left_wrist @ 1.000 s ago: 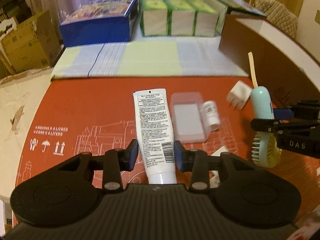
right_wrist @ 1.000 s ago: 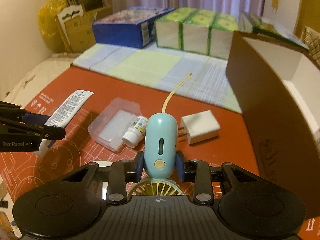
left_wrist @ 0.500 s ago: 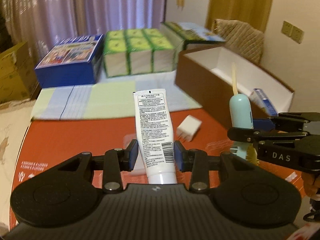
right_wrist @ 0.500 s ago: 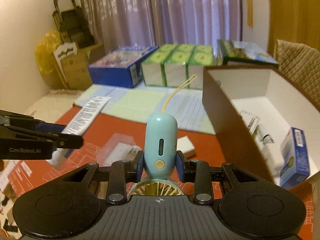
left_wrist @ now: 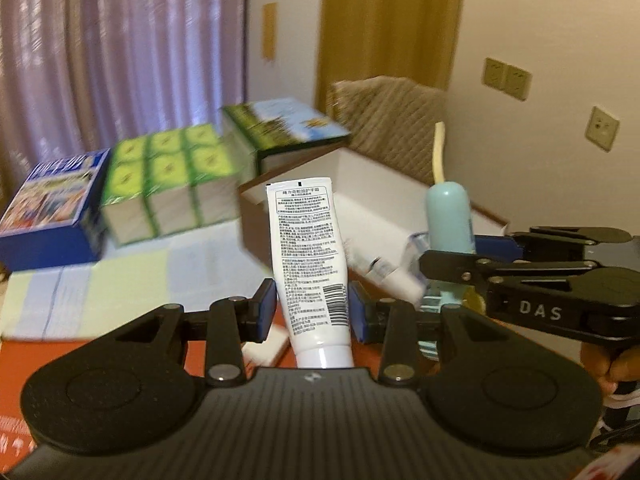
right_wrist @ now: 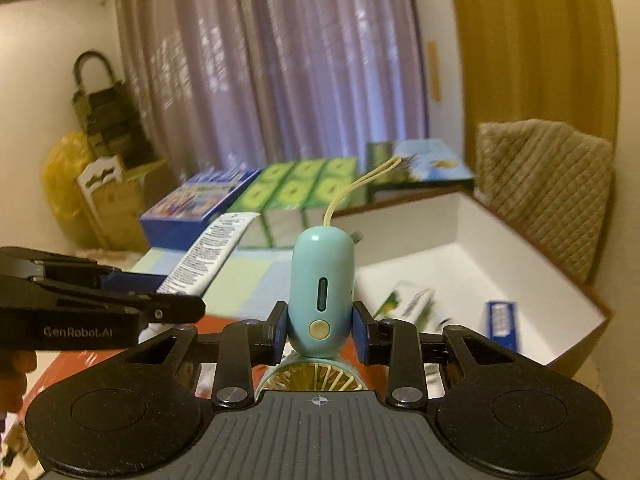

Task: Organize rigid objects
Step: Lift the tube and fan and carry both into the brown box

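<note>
Soft white plastic, the light tube [left_wrist: 308,256] is yielding between our clenched left gripper [left_wrist: 312,312] pads, while our right gripper [right_wrist: 320,326] is pinching the stiff, smooth fan [right_wrist: 322,292] mid-handle.

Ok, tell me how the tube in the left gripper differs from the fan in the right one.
The tube is white, flat and covered in printed text and a barcode; the fan is plain teal and rounded, with a button. The fan trails a yellow strap; the tube has none. Both are clamped between blue pads, held off the table near the open box.
</note>
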The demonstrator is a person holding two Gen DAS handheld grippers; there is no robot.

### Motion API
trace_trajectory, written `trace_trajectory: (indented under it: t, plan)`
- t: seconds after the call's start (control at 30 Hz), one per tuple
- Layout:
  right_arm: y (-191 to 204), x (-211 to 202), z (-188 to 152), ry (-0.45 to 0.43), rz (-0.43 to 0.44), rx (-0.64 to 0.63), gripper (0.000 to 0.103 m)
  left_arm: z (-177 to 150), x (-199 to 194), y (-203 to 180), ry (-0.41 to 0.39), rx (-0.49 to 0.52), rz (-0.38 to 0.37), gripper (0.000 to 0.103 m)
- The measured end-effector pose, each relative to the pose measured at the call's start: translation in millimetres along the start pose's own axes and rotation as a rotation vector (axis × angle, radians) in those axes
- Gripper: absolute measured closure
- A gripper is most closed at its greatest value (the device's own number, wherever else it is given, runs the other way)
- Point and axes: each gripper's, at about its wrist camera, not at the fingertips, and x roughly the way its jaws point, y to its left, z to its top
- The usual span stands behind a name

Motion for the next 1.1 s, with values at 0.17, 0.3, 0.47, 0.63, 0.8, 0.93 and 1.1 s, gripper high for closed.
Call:
trace_trajectory:
  t: [0.17,0.3,0.47,0.63,0.8,0.93,1.1]
  plan:
    - [-34.0,-4.8,17.7,-0.026,-0.052,0.009,0.073,26.5,23.7,-31.9,-0.024,0.027,-0.042,0.069]
    - [-61.6,-5.4,27.8,-0.03,-0.094,-0.002,0.073,43.4,47.4,-54.2,-0.021,0.03,-0.084,0.069]
    - [-93.4,-1.7,35.5,-0.024,-0.142,-0.011,0.073,58.1,78.0,-79.3,0.0,0.034,-0.117,0.069]
    - [-121.4,4.3,35.2,0.0,-0.173,-0.019,0.073,64.6,108.5,-97.7,0.04,0.028,-0.133,0.069]
    - [-142.7,16.4,30.3,0.041,-0.189,-0.029,0.073,63.2,135.5,-106.0,0.089,0.016,-0.119,0.069]
    - [-155.2,32.3,27.6,0.079,-0.187,-0.046,0.073,60.5,156.9,-107.4,0.133,-0.005,-0.098,0.069]
    - [-165.0,48.8,29.7,0.112,-0.173,-0.066,0.073,56.0,180.1,-105.0,0.187,-0.039,-0.075,0.069]
